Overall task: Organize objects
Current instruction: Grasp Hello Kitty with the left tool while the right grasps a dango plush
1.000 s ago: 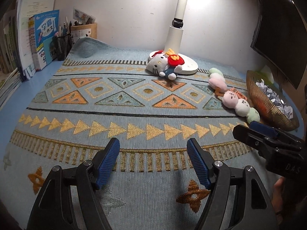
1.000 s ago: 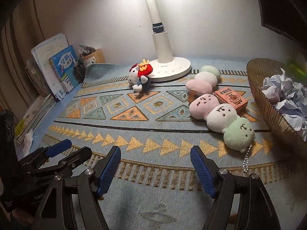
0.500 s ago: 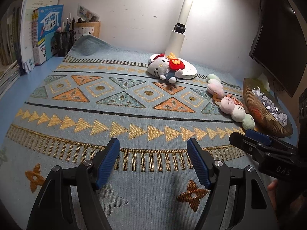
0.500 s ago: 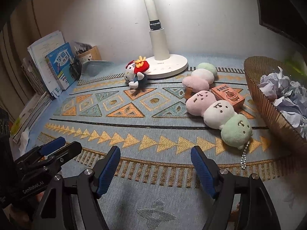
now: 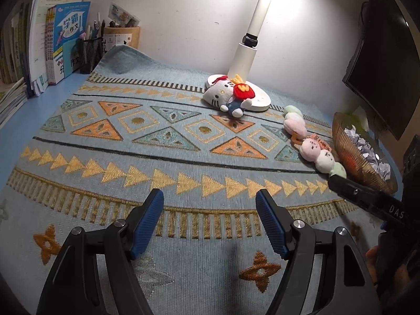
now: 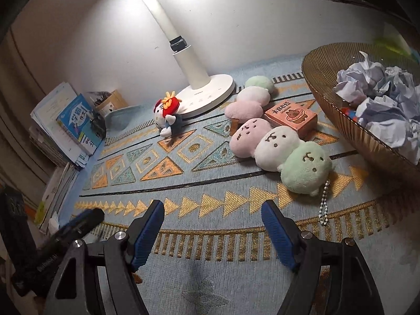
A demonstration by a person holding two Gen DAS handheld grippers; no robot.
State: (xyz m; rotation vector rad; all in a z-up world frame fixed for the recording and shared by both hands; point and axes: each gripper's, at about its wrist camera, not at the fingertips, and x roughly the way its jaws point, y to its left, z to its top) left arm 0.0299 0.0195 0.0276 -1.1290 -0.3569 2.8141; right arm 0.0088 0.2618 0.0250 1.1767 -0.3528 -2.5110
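— Two fingers of the left gripper [image 5: 210, 206] stand apart, holding nothing. The plush stick [image 5: 319, 157] lies far off to its right.

— The right gripper [image 6: 212, 218], apart and bare too, is nearer: the plush stick [image 6: 278, 149] lies ahead-right, slanting toward the basket [image 6: 338, 123].

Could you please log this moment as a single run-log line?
left tongs: open, empty | right tongs: open, empty | dango plush: on mat, untouched | basket: crumpled paper

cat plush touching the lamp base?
Touching. The left wrist view shows the cat plush lying back against the white lamp base, overlapping its rim.
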